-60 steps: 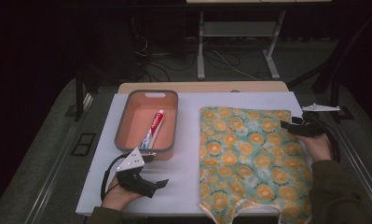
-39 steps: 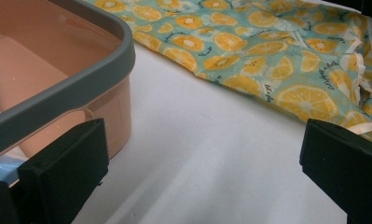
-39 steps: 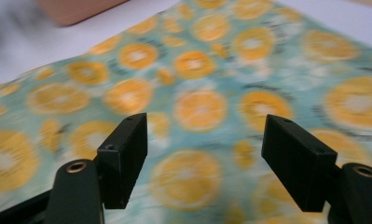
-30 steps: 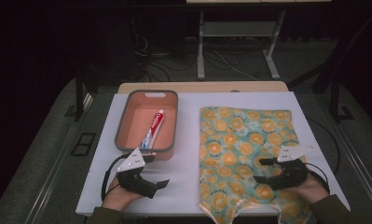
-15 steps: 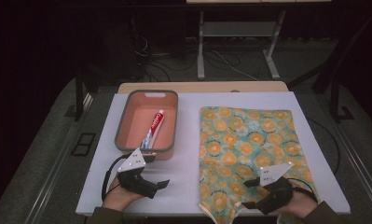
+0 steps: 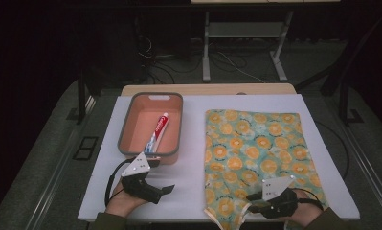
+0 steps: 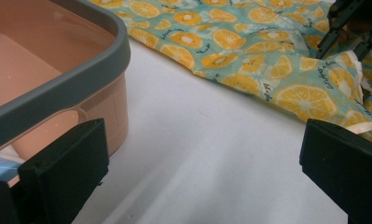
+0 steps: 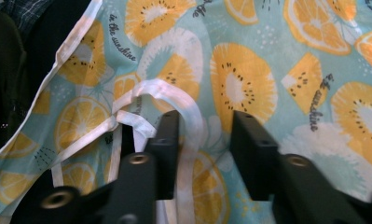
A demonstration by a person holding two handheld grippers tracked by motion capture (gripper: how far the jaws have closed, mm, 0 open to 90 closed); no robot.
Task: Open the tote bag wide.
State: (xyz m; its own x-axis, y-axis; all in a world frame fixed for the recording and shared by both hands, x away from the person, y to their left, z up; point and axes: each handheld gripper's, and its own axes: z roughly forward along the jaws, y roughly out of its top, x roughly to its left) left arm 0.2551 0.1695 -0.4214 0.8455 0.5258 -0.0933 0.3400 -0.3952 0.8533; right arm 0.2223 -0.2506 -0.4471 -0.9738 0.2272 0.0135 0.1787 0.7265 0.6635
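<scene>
A thin printed cloth (image 6: 255,153), matt and softly wrinkled, is lying along the right half of the table (image 6: 193,191), its white fabric ties (image 8: 127,121) bunching limply at the near edge. The table's top is showing as a smooth, matt white sheet. Toward the left edge a bin (image 6: 152,125) is sitting, looking like smooth peach plastic with a dull grey rim, and a glossy plastic tube (image 6: 156,134) is gleaming inside it. The gripper jaws are looking like matt black plastic.
</scene>
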